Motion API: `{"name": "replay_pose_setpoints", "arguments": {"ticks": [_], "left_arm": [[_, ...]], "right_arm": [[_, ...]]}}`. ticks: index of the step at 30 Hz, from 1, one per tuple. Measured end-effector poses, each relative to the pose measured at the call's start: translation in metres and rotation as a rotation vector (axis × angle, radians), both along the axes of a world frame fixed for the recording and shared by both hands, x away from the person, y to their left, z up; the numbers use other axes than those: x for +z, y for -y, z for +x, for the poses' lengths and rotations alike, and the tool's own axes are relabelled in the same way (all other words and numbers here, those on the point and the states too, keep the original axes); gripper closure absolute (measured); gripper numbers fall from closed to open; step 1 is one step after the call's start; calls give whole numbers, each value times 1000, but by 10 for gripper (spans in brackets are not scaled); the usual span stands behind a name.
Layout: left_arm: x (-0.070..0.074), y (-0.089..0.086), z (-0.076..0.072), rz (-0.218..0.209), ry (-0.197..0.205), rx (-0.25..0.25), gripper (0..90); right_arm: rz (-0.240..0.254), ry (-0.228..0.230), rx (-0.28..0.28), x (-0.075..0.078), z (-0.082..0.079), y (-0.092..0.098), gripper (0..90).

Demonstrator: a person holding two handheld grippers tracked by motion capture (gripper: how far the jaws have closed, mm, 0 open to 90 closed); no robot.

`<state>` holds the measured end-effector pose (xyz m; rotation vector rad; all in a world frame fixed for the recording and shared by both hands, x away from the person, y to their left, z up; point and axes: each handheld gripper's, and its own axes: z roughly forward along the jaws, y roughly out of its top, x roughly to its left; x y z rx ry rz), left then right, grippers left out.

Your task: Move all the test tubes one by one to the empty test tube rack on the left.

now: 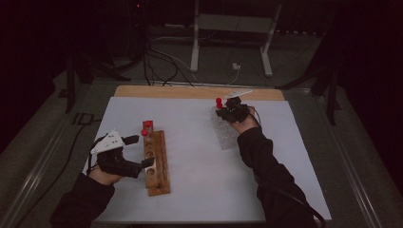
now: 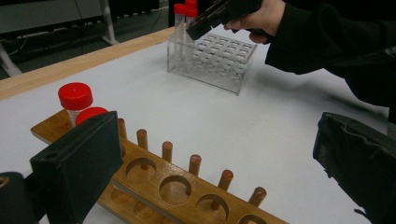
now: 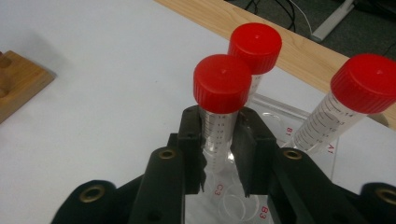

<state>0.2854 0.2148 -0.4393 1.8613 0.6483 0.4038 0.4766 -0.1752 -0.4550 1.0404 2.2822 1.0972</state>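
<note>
My right gripper [image 3: 219, 154] clamped one red-capped tube [image 3: 220, 100] over the clear rack [image 2: 212, 60].

That tube stood upright between my closed jaws above the far corner of the clear rack, near the table's far edge; its lower end was hidden behind the jaws. I counted three red-capped tubes at that rack and two more in the wooden rack [image 2: 187, 186] near my left gripper [image 1: 138, 152], whose jaws stood wide apart around the wooden rack's end, pressing nothing. Red marks on the clear rack read A1, B1, B3 and C3; the tube's printed scale was too fine to read. The wooden rack's near end was cut off in the left gripper view.
</note>
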Motion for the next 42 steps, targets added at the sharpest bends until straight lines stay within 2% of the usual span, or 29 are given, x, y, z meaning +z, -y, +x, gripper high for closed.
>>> {"name": "replay_pose_setpoints", "arguments": {"ticks": [8, 17, 25, 28, 34, 42], "left_arm": [[0, 0, 0, 2, 2, 2, 21], [3, 1, 0, -2, 3, -4, 21], [7, 4, -1, -1, 4, -12, 21], [9, 5, -2, -4, 2, -18, 21], [11, 8, -1, 2, -2, -26, 21], [14, 16, 0, 9, -8, -40, 21]], "right_arm": [[-2, 9, -6, 5, -3, 2, 753], [7, 54, -3, 26, -13, 5, 753], [15, 102, 10, 50, -30, 9, 753], [31, 102, 28, 56, -38, 11, 753], [38, 105, 78, 59, -57, 11, 753], [47, 82, 140, 51, -83, 12, 753]]}}
